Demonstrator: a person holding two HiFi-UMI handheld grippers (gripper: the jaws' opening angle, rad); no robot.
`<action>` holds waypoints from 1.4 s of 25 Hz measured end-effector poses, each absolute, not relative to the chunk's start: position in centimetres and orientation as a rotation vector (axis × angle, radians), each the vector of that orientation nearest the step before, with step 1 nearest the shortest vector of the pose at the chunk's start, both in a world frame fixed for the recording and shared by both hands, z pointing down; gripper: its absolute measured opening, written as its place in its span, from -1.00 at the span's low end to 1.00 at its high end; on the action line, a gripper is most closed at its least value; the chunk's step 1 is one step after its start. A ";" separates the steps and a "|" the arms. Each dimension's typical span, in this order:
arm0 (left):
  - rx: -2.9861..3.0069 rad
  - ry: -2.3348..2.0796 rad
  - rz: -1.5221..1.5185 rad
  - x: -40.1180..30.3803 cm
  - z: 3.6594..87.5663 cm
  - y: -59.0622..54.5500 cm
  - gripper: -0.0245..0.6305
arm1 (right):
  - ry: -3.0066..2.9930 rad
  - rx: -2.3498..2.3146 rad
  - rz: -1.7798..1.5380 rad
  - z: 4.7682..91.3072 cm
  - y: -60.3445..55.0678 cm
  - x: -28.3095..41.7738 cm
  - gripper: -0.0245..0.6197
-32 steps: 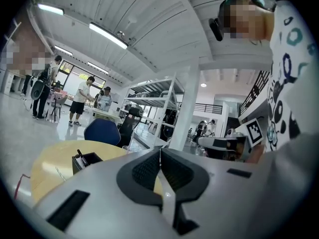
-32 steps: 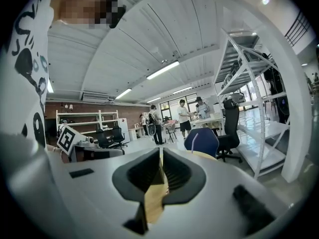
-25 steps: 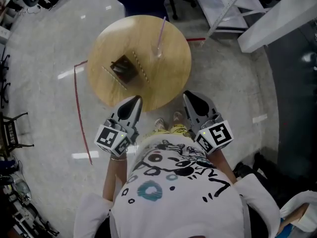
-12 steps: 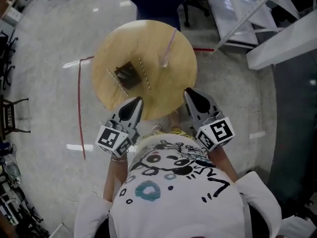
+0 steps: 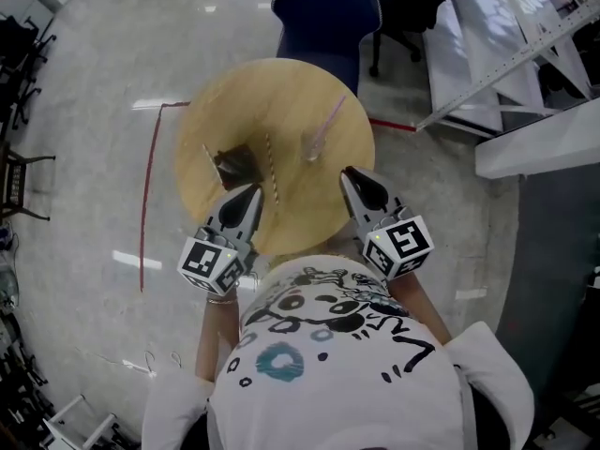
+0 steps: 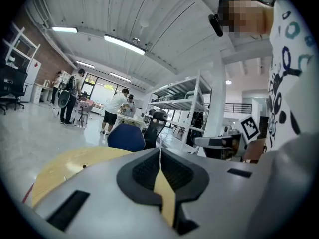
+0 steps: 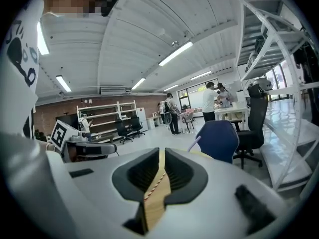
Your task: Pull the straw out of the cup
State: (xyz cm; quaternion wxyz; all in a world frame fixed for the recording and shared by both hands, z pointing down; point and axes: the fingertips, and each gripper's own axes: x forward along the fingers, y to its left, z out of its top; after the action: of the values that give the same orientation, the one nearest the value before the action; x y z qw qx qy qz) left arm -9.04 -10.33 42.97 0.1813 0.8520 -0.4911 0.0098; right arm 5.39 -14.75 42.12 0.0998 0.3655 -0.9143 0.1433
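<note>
The person has stepped closer — the left gripper [image 5: 252,191], closed and empty, and the right gripper [image 5: 349,174], seemingly a crack apart, now overhang the table [image 5: 272,87]. The straw [image 5: 328,122] stands untouched in the cup [image 5: 310,149] — just ahead.

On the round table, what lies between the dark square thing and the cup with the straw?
A thin striped straw lies flat on the table between the dark square thing and the cup; the head view shows it.
</note>
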 end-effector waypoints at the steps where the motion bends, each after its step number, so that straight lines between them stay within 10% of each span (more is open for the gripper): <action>1: 2.396 -1.404 0.028 -8.8 43.1 -10.9 -0.87 | -2.709 1.057 0.427 42.3 -15.5 5.5 -0.83; 35: 2.236 -1.347 0.069 -6.8 48.2 -19.5 -0.87 | -2.580 0.869 0.631 51.1 -28.0 2.0 -0.61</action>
State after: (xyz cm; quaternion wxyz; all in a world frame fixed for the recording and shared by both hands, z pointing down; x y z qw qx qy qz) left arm -6.78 -19.45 48.18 0.2622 0.8264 -0.4977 0.0255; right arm 2.00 -28.05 51.13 0.1725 0.3062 -0.9094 0.2226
